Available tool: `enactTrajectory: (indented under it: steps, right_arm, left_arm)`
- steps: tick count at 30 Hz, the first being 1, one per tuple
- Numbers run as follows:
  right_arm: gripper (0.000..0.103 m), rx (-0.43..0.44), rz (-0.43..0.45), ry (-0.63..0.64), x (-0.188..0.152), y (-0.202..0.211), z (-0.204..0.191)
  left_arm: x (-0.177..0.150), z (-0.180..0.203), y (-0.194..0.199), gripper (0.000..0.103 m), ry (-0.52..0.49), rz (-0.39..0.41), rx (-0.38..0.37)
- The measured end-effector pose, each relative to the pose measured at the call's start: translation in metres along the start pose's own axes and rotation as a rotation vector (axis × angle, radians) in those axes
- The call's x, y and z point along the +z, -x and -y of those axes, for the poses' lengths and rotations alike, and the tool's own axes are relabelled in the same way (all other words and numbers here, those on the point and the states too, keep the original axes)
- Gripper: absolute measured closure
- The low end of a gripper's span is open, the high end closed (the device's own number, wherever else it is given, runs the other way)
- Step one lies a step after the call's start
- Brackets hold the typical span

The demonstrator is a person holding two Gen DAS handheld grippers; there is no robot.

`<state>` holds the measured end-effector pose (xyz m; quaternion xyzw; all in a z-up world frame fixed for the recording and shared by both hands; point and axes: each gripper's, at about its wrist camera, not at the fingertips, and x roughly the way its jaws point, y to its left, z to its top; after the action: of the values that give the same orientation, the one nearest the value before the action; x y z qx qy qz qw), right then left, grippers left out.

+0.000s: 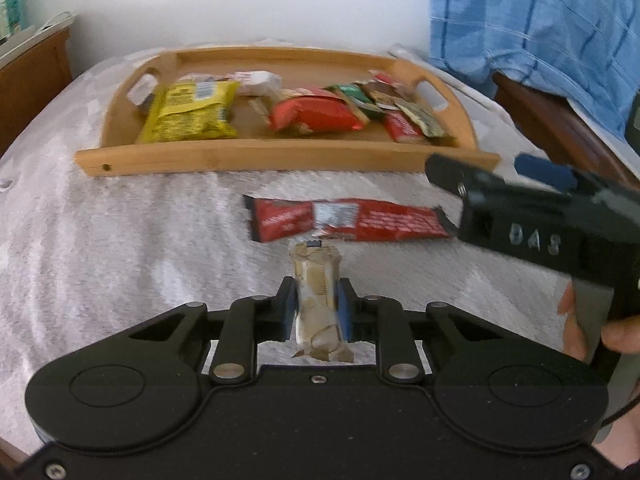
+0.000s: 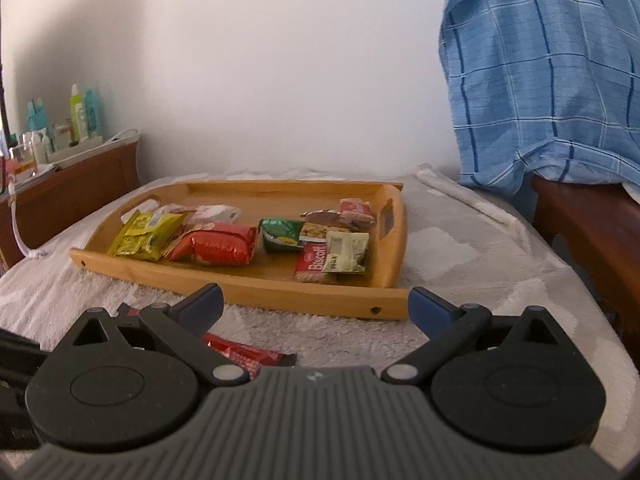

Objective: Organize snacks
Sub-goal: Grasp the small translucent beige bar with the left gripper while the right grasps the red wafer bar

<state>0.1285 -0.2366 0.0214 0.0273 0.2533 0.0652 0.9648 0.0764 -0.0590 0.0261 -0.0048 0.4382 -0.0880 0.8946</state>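
Note:
My left gripper is shut on a beige snack bar, held upright above the grey cloth. A long red snack bar lies on the cloth just beyond it; it also shows in the right wrist view. The wooden tray behind holds a yellow bag, a red pack and several small packets. My right gripper is open and empty, above the cloth in front of the tray. It appears in the left wrist view at the right, near the red bar's end.
A blue checked cloth hangs over a wooden frame at the right. A wooden cabinet with bottles stands at the left. A white wall is behind the tray.

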Motion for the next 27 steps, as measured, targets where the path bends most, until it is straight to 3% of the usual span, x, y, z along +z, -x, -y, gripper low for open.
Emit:
enactTrajectory:
  steps: [11,16,21,27]
  right_arm:
    - [0.001,0.083,-0.040,0.169,-0.015,-0.017,-0.036]
    - [0.006,0.106,-0.042,0.303,-0.025,-0.025,-0.060]
    - [0.011,0.114,-0.035,0.349,-0.030,-0.030,-0.071]
    - [0.037,0.129,-0.070,0.313,-0.028,-0.026,-0.070]
  left_arm:
    - [0.011,-0.040,-0.001,0.082,0.079,-0.001,0.047]
    - [0.013,-0.043,-0.002,0.082,0.073,0.005,0.048]
    - [0.016,-0.044,-0.003,0.082,0.078,0.011,0.045]
    - [0.023,-0.044,0.001,0.082,0.072,0.030,0.044]
